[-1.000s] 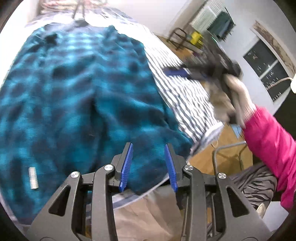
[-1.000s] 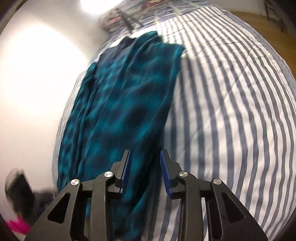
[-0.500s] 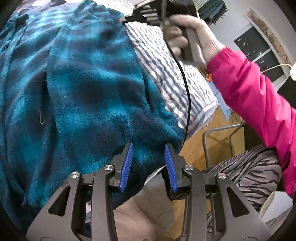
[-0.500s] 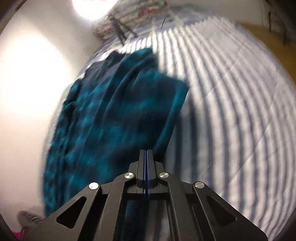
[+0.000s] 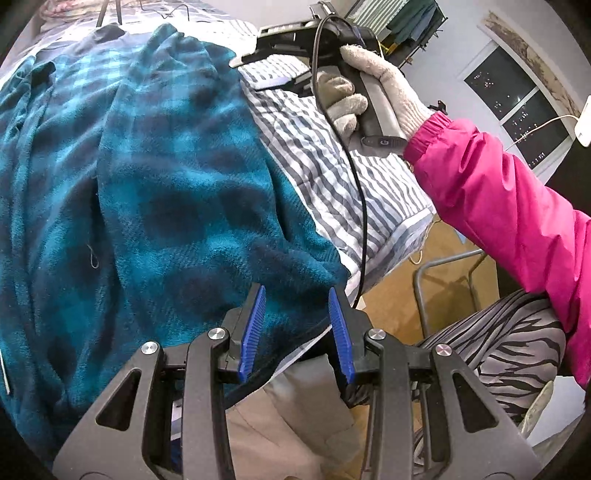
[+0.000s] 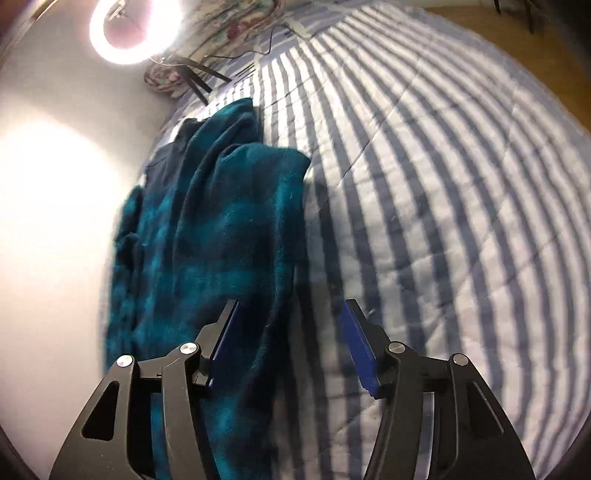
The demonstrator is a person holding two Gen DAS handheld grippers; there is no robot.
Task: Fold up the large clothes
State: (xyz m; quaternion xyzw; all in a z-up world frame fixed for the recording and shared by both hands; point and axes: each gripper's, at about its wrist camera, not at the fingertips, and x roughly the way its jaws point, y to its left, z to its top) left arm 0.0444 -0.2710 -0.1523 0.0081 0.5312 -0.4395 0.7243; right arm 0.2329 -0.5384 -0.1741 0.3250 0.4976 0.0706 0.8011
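A teal plaid fleece garment (image 5: 155,192) lies spread on the striped bedcover (image 5: 332,177). My left gripper (image 5: 297,317) hovers open over the garment's near hem corner, and its blue pads do not touch the cloth. In the right wrist view the garment (image 6: 229,229) lies rumpled along the wall side, with a fold at its far end. The right gripper (image 6: 291,336) is opening its jaws. The garment's right edge lies below and between them, and the pads do not press on it. A gloved hand (image 5: 365,85) holds that gripper above the bed in the left wrist view.
The striped bedcover (image 6: 443,184) stretches wide to the right of the garment. A white wall with a ring light (image 6: 133,29) lies to its left. A pink sleeve (image 5: 498,192), a metal chair frame (image 5: 421,288) and wooden floor lie beyond the bed's near corner.
The right gripper was shut half a second ago and now stands apart. It has moved along the garment. The gloved hand has come closer in the left wrist view, and the left gripper has sunk toward the hem.
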